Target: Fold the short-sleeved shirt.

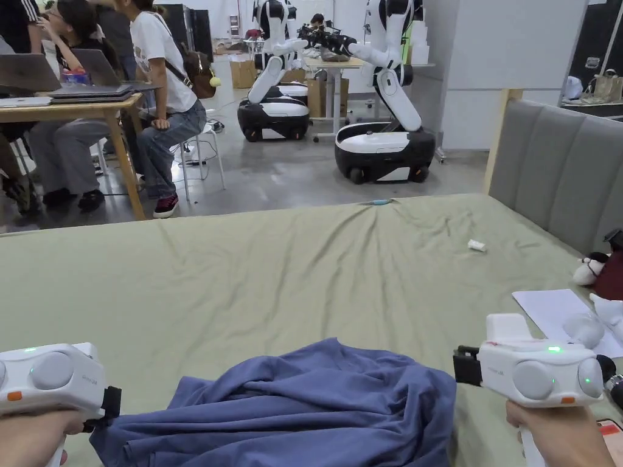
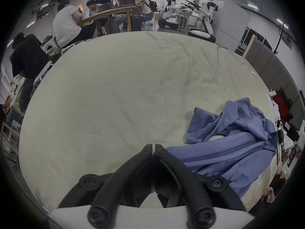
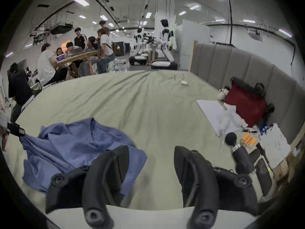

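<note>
Blue short-sleeved shirt (image 1: 292, 407) lies crumpled in a heap on the green bedsheet (image 1: 304, 273), between your two grippers, near the bed edge closest to you. Nothing folded yet; fabric bunched w/ deep creases.

Your left gripper (image 2: 153, 148): jaws closed tip to tip, nothing visible between them. In the left gripper view the shirt (image 2: 231, 146) sits just to the right of the jaws, its near edge right beside the right jaw. In the right gripper view the tip of that gripper (image 3: 15, 130) seems to meet the shirt's far left corner; can't tell if any cloth is pinched.

Your right gripper (image 3: 151, 151): jaws spread wide, empty, over bare sheet. Shirt (image 3: 74, 146) is to its left, the hem reaching behind the left jaw; no contact visible.

In the head view your left hand (image 1: 30, 438) and right hand (image 1: 563, 435) hold the white gripper bodies at either side of the shirt.

Right of the right gripper: white paper sheet (image 3: 212, 113), red bag (image 3: 245, 105) against the grey headboard (image 1: 560, 164), a plush toy (image 1: 589, 269). Well ahead: small white scrap (image 1: 477, 245) on the sheet, two white-and-black robots (image 1: 383, 134) on the floor beyond the bed, people at a wooden table (image 1: 79, 112).
</note>
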A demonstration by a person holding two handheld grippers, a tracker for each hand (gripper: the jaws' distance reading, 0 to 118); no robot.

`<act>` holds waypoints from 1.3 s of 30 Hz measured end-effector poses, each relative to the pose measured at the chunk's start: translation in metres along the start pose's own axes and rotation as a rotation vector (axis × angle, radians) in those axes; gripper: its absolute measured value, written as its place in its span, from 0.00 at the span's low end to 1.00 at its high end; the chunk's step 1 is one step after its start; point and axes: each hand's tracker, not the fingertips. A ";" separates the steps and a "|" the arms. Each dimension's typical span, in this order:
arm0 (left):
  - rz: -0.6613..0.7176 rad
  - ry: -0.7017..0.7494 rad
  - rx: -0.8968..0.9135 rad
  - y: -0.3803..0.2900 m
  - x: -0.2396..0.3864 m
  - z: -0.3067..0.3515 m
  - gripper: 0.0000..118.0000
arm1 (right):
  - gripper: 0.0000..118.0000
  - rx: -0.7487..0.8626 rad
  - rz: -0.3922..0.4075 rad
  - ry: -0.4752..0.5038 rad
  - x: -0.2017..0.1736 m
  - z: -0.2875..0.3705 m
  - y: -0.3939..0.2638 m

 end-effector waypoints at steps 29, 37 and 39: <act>-0.124 0.108 0.135 0.026 -0.004 0.044 0.00 | 0.04 0.055 0.036 0.041 -0.015 0.009 0.025; -0.163 0.212 0.293 0.067 -0.032 0.121 0.00 | 0.04 0.213 0.113 0.022 -0.036 0.061 0.098; -0.141 0.224 0.349 0.078 -0.041 0.139 0.00 | 0.04 0.248 0.116 0.027 -0.040 0.075 0.119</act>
